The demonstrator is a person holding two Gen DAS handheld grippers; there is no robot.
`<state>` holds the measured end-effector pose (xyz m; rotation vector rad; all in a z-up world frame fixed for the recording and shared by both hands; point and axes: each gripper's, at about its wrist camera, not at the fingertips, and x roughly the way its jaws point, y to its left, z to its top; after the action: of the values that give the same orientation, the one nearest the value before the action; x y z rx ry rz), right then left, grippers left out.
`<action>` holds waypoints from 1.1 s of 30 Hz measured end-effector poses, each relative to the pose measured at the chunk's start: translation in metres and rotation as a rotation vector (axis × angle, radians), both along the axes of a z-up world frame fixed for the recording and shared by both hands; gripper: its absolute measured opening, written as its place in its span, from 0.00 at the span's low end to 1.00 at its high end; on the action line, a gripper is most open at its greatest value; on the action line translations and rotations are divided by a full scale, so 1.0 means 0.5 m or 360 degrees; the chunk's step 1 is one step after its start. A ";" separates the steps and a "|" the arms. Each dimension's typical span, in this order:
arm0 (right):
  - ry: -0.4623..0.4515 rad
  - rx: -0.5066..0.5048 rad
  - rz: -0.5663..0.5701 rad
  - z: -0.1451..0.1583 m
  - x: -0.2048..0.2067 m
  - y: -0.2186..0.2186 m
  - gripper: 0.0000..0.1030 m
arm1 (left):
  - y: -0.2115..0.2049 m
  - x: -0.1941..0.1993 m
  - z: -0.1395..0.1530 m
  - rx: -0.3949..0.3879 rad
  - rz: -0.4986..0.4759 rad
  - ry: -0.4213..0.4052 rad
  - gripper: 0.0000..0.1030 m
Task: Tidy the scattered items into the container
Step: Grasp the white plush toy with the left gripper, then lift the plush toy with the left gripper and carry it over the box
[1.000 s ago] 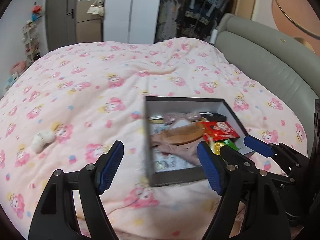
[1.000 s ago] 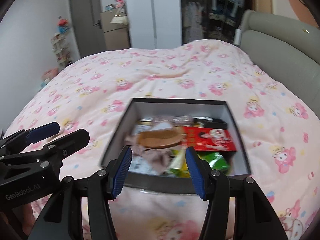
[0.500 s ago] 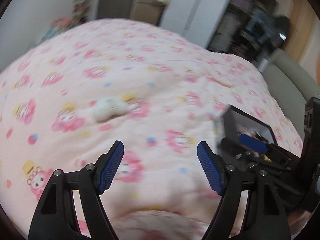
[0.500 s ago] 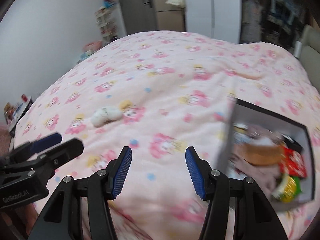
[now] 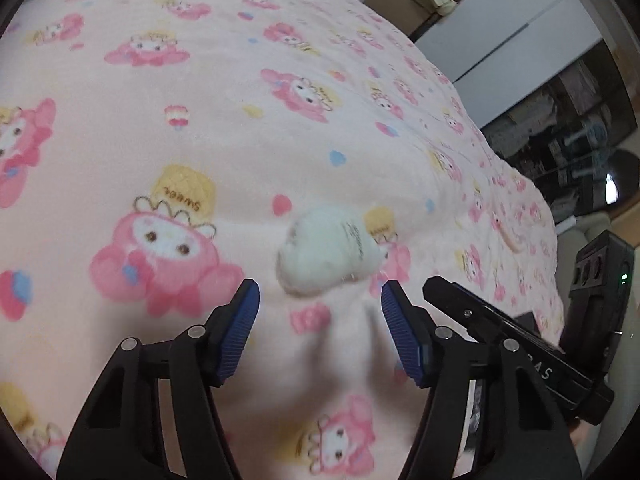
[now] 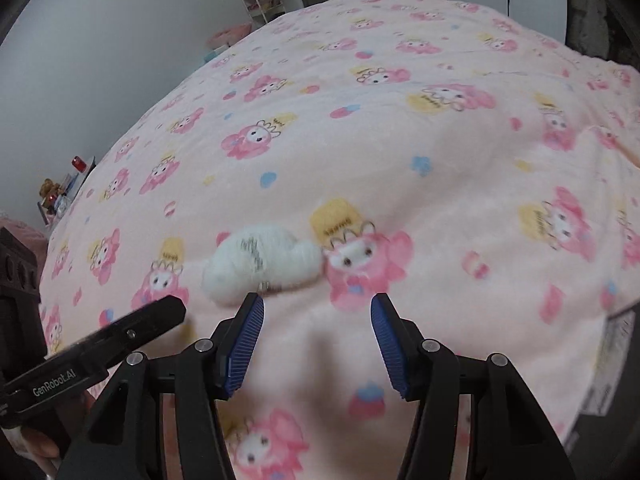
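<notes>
A small white fluffy item (image 5: 328, 250) lies on the pink cartoon-print blanket (image 5: 200, 80). My left gripper (image 5: 320, 336) is open and empty, with the item just beyond its fingertips and between them. In the right wrist view the same item (image 6: 260, 262) lies ahead and left of my right gripper (image 6: 316, 344), which is open and empty. The left gripper's finger (image 6: 120, 336) shows at the lower left of that view. Only a corner of the dark container (image 6: 612, 364) shows, at the right edge.
The right gripper's body (image 5: 520, 356) crosses the lower right of the left wrist view. A grey wall (image 6: 120, 40) and shelves with small objects (image 6: 60, 196) stand left of the bed. White wardrobe doors (image 5: 500, 32) stand beyond it.
Both grippers have swung left, away from the container, and come close to the white fluffy item. The container has slid out to the right edge. Both stay open.
</notes>
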<state>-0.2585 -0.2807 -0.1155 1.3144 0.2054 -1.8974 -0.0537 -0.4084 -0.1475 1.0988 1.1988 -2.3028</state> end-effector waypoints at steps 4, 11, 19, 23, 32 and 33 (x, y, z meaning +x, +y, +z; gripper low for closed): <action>-0.0118 -0.0018 -0.0059 -0.049 -0.051 -0.033 0.50 | -0.037 -0.042 -0.049 0.0175 -0.0012 0.0052 0.63; -0.0472 -0.0244 -0.0089 -0.110 -0.066 -0.027 0.21 | -0.023 -0.088 -0.074 0.0260 -0.0085 0.0021 0.36; -0.0314 -0.0273 -0.0055 -0.007 0.010 0.070 0.20 | 0.084 -0.060 0.024 0.0092 -0.0214 0.0041 0.23; -0.0252 -0.0272 -0.0072 0.041 0.057 0.141 0.19 | 0.168 -0.043 0.084 0.0035 -0.0358 0.0049 0.21; -0.0131 -0.0245 -0.0315 0.115 0.201 0.470 0.19 | 0.489 0.001 0.172 -0.0012 -0.0833 -0.0087 0.19; -0.0141 -0.0241 -0.0356 0.111 0.215 0.511 0.19 | 0.526 0.006 0.172 -0.0029 -0.0884 -0.0101 0.19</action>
<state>-0.1510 -0.0252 -0.0599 1.3599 -0.1341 -1.9901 -0.0508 -0.1455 -0.0617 1.6505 0.9277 -2.6314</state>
